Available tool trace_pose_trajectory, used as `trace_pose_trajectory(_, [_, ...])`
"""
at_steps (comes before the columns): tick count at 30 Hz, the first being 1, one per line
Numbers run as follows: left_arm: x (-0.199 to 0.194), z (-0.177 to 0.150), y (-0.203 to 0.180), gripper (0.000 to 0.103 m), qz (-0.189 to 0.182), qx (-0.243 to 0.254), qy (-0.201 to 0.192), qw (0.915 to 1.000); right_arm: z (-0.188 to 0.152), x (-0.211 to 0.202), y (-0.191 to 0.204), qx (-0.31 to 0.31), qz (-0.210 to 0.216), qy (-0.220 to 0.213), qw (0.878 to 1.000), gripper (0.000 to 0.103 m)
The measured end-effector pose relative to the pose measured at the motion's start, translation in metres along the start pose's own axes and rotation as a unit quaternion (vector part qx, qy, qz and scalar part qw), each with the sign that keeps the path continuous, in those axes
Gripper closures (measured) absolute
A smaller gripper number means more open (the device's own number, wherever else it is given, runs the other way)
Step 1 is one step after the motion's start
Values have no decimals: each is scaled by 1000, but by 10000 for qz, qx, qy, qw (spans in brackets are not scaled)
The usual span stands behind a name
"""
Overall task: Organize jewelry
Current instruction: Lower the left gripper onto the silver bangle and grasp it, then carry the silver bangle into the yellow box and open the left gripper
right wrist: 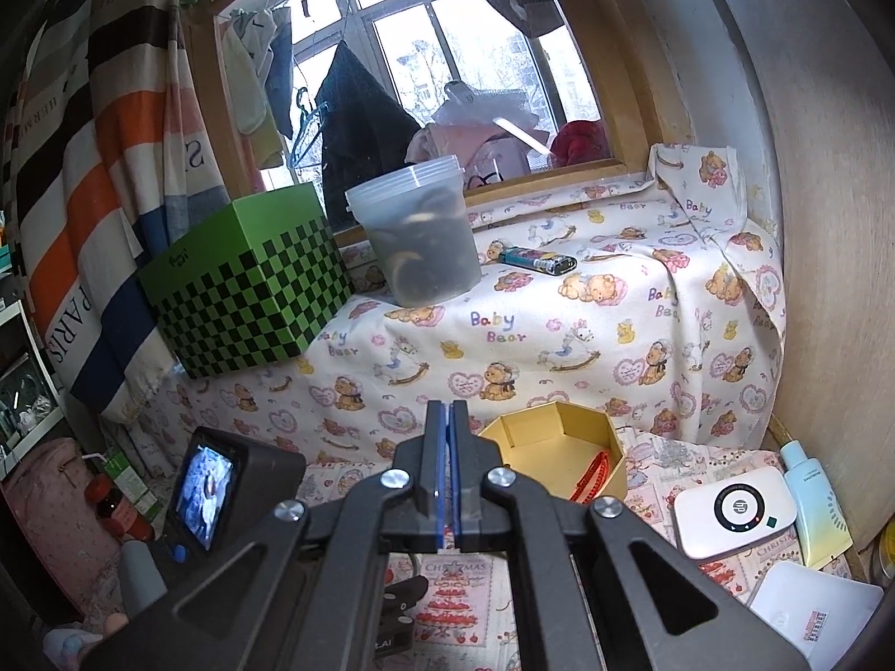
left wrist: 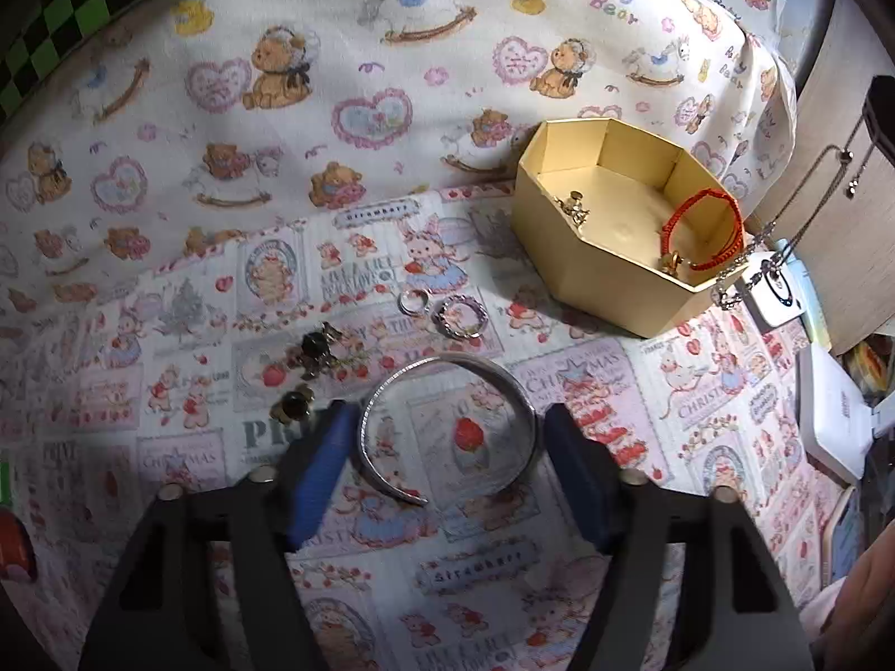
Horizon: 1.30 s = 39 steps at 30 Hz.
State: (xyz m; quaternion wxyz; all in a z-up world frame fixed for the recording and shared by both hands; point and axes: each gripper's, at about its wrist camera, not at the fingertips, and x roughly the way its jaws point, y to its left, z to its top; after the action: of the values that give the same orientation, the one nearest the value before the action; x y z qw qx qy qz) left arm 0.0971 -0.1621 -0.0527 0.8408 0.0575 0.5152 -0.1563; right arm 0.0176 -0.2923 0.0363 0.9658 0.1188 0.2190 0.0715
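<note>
In the left wrist view my left gripper is open, its blue-padded fingers on either side of a silver cuff bangle lying on the printed cloth. Beyond it lie two rings and dark bead earrings. A yellow octagonal box at the right holds a red cord bracelet and a gold piece. A thin silver chain necklace hangs down at the box's right rim from a dark object at the frame edge. In the right wrist view my right gripper is shut, above and left of the box; the chain does not show there.
A green checkered box, a plastic tub and a lighter stand on the raised bear-print ledge. A white device, a pale bottle and a white case lie right of the box. A small screen device stands at left.
</note>
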Motion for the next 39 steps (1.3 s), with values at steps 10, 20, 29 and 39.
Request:
trace_pose_trajectory(10, [-31,-8,18,38,-84,-111,-501,9986,3,-8,-3,73,163,-157,9997,102])
trace_pose_trajectory(20, [-93,8,25,38,-663,-174,-1476,9867,11,-20,-16,354,330,-486,9976,102])
trace_pose_trajectory(29, [-70,62,-12,38,-1367,-154,-1239,9827,15,-2,-54,1037,334,-371,9934,102])
trace_pose_trajectory(39, [-18,78,-53,38,-1222,239,-1019,9870,7,34,-98,1864,371,203,9816,102])
